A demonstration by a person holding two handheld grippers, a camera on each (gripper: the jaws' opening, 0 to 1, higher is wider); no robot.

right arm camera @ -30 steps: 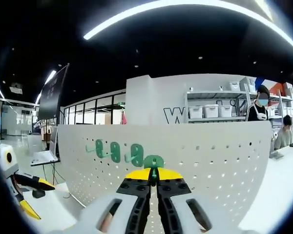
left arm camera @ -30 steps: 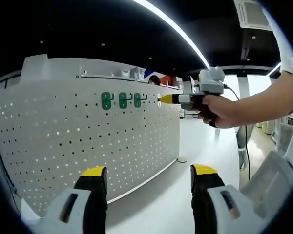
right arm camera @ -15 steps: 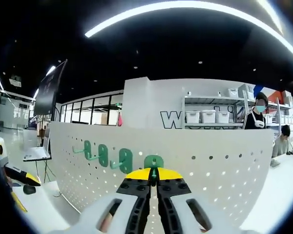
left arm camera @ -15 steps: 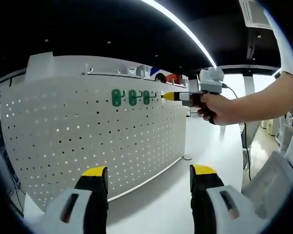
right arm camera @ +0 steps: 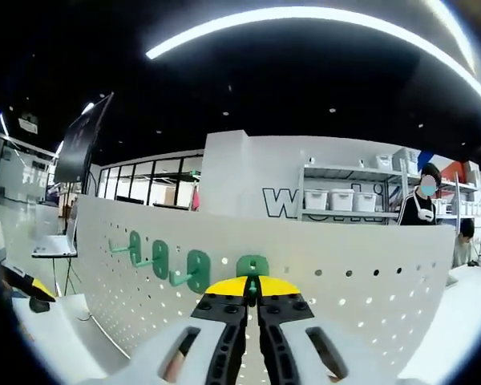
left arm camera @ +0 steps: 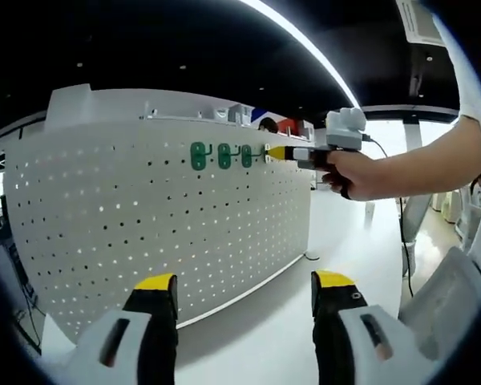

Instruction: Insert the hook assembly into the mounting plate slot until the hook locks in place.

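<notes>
Hook [right arm camera: 252,265], clamped in the right tool [right arm camera: 252,287], now sits nearer the pegboard [right arm camera: 345,273]; left tool [left arm camera: 244,290] stays apart.

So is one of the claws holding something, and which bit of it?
Yes. The right claw is shut on a green hook, pinching its thin prong while its plate meets the pegboard. The left claw is open and holds nothing.

Four green hooks [right arm camera: 197,270] are counted on one white pegboard [right arm camera: 369,281]: three already mounted, one at the claw tips. Three white storage bins [right arm camera: 337,200] are seen on one shelf [right arm camera: 349,215].
</notes>
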